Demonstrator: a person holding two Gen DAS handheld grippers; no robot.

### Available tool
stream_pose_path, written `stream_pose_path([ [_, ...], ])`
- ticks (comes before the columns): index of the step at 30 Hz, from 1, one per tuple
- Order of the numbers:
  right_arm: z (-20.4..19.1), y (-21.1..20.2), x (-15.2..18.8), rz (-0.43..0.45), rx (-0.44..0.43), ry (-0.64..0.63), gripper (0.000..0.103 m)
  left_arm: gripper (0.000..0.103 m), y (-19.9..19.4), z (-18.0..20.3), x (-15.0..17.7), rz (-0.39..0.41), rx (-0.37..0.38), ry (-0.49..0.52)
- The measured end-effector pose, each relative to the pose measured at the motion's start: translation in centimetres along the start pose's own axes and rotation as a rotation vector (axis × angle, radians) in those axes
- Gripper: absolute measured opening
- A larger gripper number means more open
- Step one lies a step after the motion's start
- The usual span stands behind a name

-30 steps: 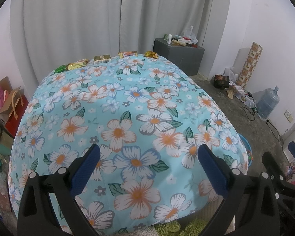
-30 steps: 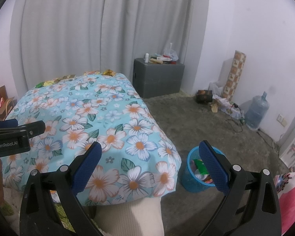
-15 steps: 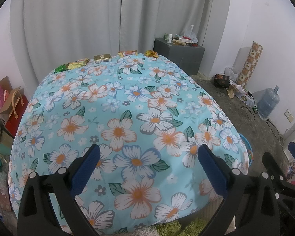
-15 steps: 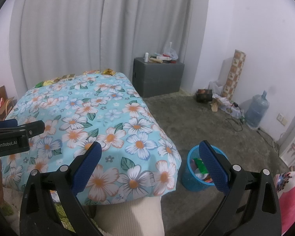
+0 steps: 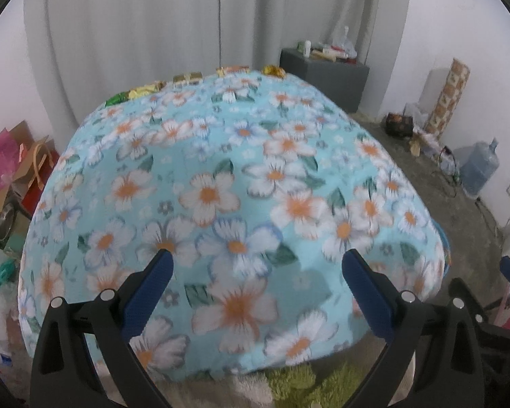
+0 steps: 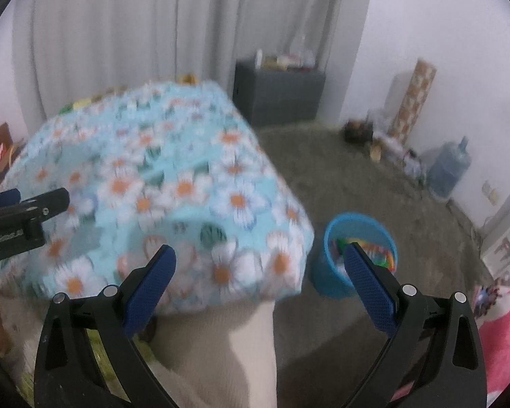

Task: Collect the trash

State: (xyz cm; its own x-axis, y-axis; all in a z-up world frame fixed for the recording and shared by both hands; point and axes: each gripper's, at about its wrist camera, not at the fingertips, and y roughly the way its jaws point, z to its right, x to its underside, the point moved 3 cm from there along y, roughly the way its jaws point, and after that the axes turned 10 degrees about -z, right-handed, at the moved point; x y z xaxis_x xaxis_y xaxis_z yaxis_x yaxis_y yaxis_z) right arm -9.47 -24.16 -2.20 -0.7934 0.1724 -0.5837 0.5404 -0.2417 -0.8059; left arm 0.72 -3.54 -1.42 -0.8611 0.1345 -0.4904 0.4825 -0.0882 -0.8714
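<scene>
left gripper (image 5: 255,272): blue ribbed pads on black arms, spread wide, nothing held; hangs over the near end of the table.
right gripper (image 6: 260,272): same build, wide apart, empty; above table corner and bin.
table (image 5: 193,156): soft domed cloth, light blue with white-orange flowers.
trash (image 5: 146,89): crinkly foil wrappers, gold and green, plus small flat packets, in a row along the far table edge by the curtain (image 5: 153,17).
bin (image 6: 326,272): round blue plastic, on the floor just beside the table's right corner, colourful wrappers inside.
floor (image 6: 340,183): rough grey.
</scene>
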Motion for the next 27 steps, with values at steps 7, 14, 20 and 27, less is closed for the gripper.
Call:
stream_pose_path([
  [7, -0.8, 1.6, 1.9, -0.116, 0.026, -0.002, 0.095, 0.097, 0.6, 1.0, 1.2, -0.049, -0.017, 0.043],
  [14, -1.3, 1.2, 3.2, -0.143, 0.066, 0.018, 0.095, 0.097, 0.7, 1.8, 1.4, -0.061, -0.02, 0.079],
  [20, -1.9, 0.1, 4.1, -0.152, 0.075, 0.037, 0.095, 0.097, 0.7, 2.1, 1.3, -0.066, -0.021, 0.094],
  [27, -0.4, -0.8, 4.2, -0.15, 0.096, 0.07, 0.095, 0.097, 0.8, 2.2, 1.0, -0.065, -0.019, 0.105],
])
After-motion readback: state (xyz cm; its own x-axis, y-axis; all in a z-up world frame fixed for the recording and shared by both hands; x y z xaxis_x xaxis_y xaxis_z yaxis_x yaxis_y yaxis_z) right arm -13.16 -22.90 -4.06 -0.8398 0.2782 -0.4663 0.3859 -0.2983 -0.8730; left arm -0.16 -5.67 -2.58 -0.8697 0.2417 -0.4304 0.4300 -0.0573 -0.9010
